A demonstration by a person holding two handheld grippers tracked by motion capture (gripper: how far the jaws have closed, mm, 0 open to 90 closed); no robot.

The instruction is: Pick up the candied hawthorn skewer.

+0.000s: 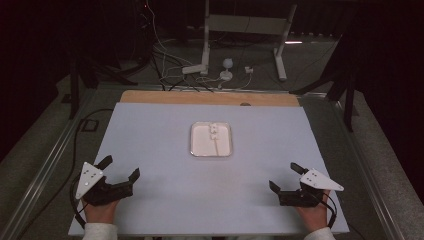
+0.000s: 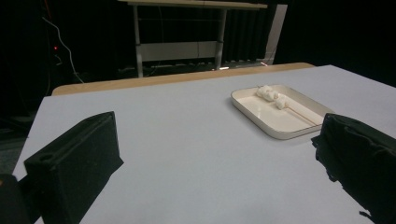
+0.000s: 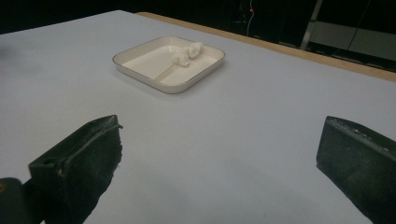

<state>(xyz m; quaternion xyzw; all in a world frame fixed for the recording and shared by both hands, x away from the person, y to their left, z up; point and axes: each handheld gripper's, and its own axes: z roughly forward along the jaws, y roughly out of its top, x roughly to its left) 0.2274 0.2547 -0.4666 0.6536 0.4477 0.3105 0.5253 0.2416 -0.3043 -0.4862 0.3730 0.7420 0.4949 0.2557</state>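
Dark curtains are ringing a pale desk (image 1: pixel 165 145) where a marshmallow skewer (image 1: pixel 215 136) is lying flat in a white tray (image 1: pixel 197 148) at centre, within reach, while the left gripper (image 1: pixel 121 168) and right gripper (image 1: pixel 283 176) are resting apart at the near edge, both wide open and empty.

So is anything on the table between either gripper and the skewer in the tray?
Nothing visible. Bare tabletop lies between the left gripper, the right gripper and the tray. The skewer lies inside the tray, so its low rim is all they must clear.
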